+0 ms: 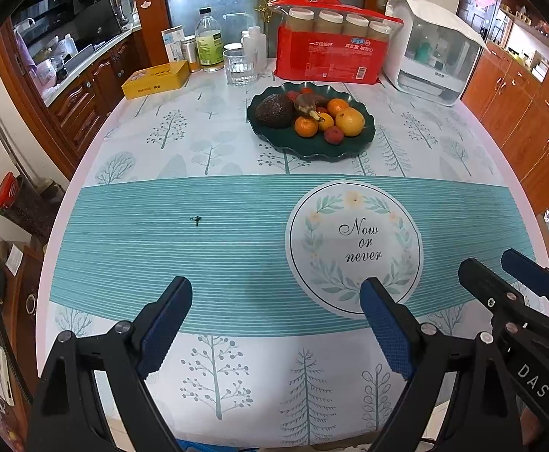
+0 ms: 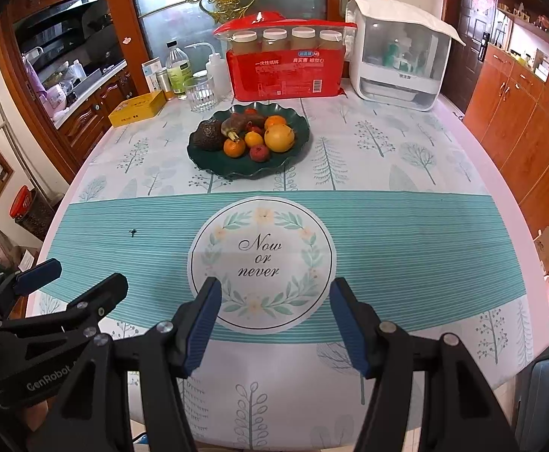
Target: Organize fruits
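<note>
A dark green wavy-rimmed plate (image 1: 312, 152) (image 2: 244, 173) stands on the far half of the table. On it lie an avocado (image 1: 274, 110) (image 2: 208, 135), a large yellow-orange fruit (image 1: 349, 121) (image 2: 279, 138), small tangerines (image 1: 306, 127) (image 2: 234, 148), a red lychee (image 1: 331, 135) (image 2: 259, 152) and a brownish piece (image 1: 306, 103) (image 2: 237, 122). My left gripper (image 1: 275, 290) (image 2: 86, 273) hovers wide open over the near teal band, empty. My right gripper (image 2: 275, 290) (image 1: 496, 267) hangs beside it over the "Now or never" circle, open with nothing between its pads. Both are well short of the plate.
Along the back stand a red pack of paper cups (image 1: 331, 60), a white countertop appliance (image 1: 436, 52), a drinking glass (image 1: 240, 66), bottles and a yellow tin (image 1: 156, 80). A tiny dark stem (image 1: 197, 220) lies on the teal band. Wooden cabinets flank the table.
</note>
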`<state>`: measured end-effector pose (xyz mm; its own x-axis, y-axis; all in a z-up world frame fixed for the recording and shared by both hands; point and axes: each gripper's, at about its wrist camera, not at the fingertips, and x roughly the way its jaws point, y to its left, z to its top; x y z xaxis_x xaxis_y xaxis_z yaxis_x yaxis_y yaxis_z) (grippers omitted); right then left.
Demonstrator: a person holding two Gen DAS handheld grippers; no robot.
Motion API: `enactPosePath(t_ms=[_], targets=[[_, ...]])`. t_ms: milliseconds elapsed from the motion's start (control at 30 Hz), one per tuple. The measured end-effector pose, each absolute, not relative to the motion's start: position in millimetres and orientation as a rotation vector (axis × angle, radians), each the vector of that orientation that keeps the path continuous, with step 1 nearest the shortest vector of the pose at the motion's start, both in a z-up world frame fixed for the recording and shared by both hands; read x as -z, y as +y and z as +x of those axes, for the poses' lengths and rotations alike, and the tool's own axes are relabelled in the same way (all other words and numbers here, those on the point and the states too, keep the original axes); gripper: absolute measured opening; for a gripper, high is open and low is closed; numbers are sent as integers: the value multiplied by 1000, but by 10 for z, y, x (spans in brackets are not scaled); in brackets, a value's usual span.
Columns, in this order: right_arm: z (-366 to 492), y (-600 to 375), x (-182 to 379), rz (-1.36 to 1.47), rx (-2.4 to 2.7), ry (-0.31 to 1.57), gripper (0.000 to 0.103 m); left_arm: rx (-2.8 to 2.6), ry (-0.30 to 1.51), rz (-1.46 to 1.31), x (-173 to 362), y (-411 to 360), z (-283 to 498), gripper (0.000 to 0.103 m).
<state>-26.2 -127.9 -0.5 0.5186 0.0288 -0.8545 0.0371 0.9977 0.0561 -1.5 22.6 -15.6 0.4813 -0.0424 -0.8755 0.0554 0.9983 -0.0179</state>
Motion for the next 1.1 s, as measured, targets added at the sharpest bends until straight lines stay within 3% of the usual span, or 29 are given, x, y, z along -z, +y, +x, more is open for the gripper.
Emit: enactPosePath(t_ms=[1100], targets=[[-243,-1173,90,76,2,1044,60,69,1083,27,254,332,-22,90]])
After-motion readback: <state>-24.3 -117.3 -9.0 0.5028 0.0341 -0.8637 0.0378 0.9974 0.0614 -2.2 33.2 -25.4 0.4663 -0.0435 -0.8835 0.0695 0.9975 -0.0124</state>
